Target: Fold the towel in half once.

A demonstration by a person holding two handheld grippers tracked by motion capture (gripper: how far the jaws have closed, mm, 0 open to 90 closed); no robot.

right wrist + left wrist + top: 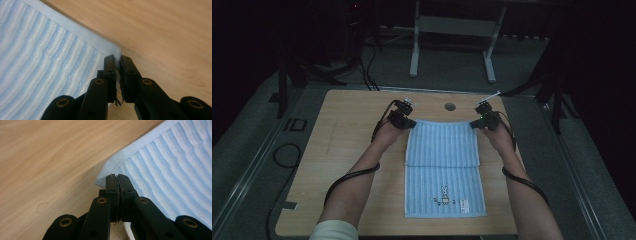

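Pinching blue towel (443, 150) far corners: left gripper (117, 176) jaws, right gripper (116, 57) jaws both clamped on fabric

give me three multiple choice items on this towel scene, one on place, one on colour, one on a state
1. Where on the towel does the left gripper grip?
A. the far left corner
B. the near edge by the rabbit print
C. the middle fold

2. What colour is the towel?
A. red
B. light blue with stripes
C. plain black

3. How do the fingers of the right gripper stand?
A. wide open above the table
B. shut on the towel's corner
C. shut on a cable

Answers:
1 A, the left gripper view shows the corner's hem pinched between the closed tips.
2 B, pale blue ribbing shows in every view.
3 B, the right gripper view shows towel cloth squeezed between them.
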